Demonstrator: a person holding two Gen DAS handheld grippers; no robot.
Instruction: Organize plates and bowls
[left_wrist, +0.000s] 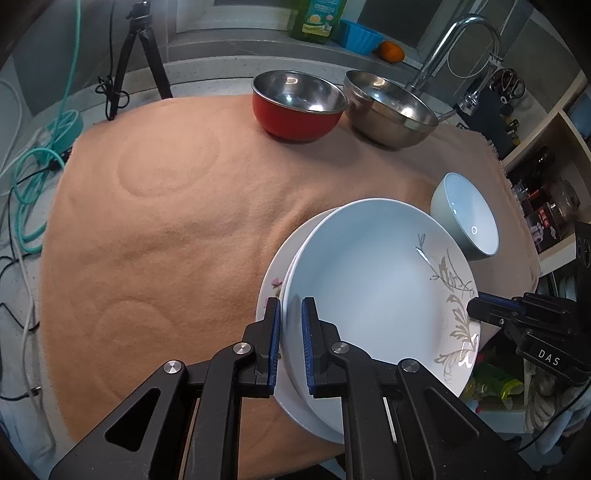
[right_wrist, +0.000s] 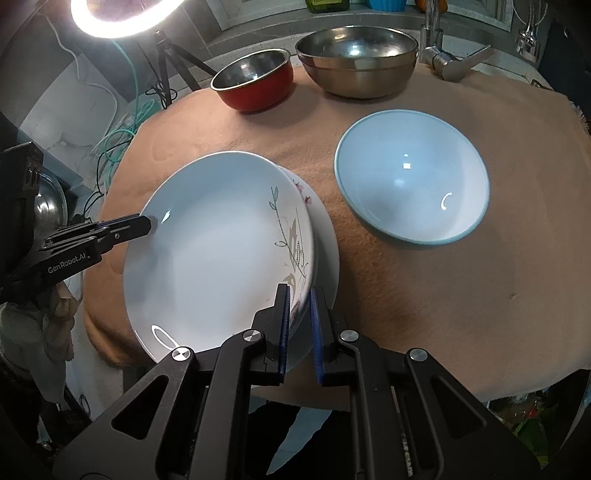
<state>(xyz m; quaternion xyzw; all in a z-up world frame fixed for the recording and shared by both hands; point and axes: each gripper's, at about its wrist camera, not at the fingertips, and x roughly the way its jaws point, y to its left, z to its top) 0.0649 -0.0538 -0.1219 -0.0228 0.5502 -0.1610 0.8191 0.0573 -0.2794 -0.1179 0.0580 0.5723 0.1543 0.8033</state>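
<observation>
Both grippers clamp opposite edges of the top plate (left_wrist: 369, 280), a white one with a grey leaf pattern: the left gripper (left_wrist: 291, 343) pinches its near-left rim, the right gripper (right_wrist: 298, 328) its patterned rim. It sits over a flowered plate (right_wrist: 325, 243) on the peach cloth (left_wrist: 166, 240) covering the counter. A pale blue bowl (right_wrist: 410, 192) stands just beside; a red bowl (left_wrist: 299, 105) and a steel bowl (left_wrist: 391, 109) stand at the far edge.

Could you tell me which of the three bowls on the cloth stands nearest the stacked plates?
The pale blue bowl, right beside the plates. The red bowl and steel bowl stand at the far edge.
</observation>
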